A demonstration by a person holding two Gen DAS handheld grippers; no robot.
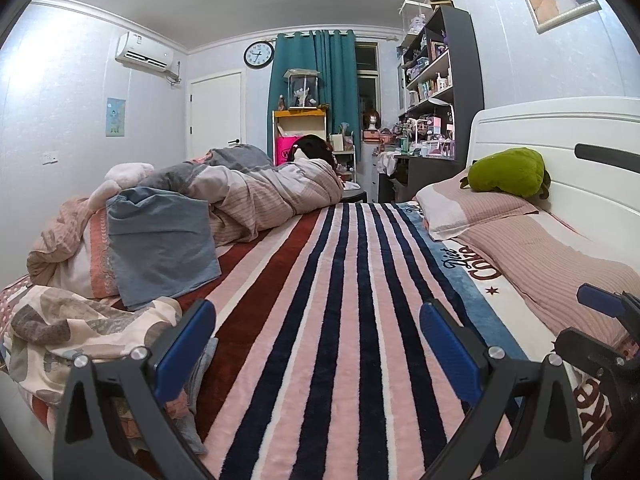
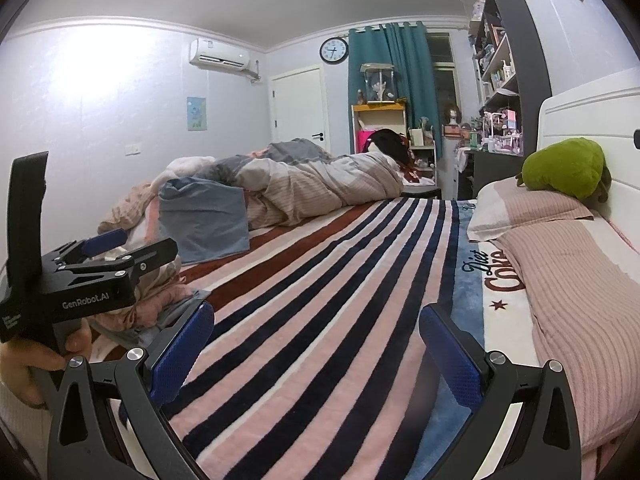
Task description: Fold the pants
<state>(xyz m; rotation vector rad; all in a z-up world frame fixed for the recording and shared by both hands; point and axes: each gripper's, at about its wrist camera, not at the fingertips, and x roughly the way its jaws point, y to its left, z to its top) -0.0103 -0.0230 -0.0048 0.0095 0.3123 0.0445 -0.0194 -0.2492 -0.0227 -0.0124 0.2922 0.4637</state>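
Note:
A folded blue-grey garment, which looks like the pants [image 1: 160, 240], leans against the piled bedding at the left of the bed; it also shows in the right wrist view [image 2: 204, 220]. My left gripper [image 1: 318, 336] is open and empty, low over the striped blanket [image 1: 344, 280]. My right gripper [image 2: 316, 340] is open and empty over the same blanket [image 2: 328, 280]. The left gripper also shows at the left of the right wrist view [image 2: 112, 248]. The right gripper's edge shows at the right of the left wrist view [image 1: 604, 320].
A rumpled quilt [image 1: 260, 192] lies along the far left side. A patterned cloth heap [image 1: 80, 332] lies at the near left. A pillow [image 1: 472, 208] with a green plush toy [image 1: 508, 172] lies by the white headboard [image 1: 560, 128]. Shelves [image 1: 436, 80] stand behind.

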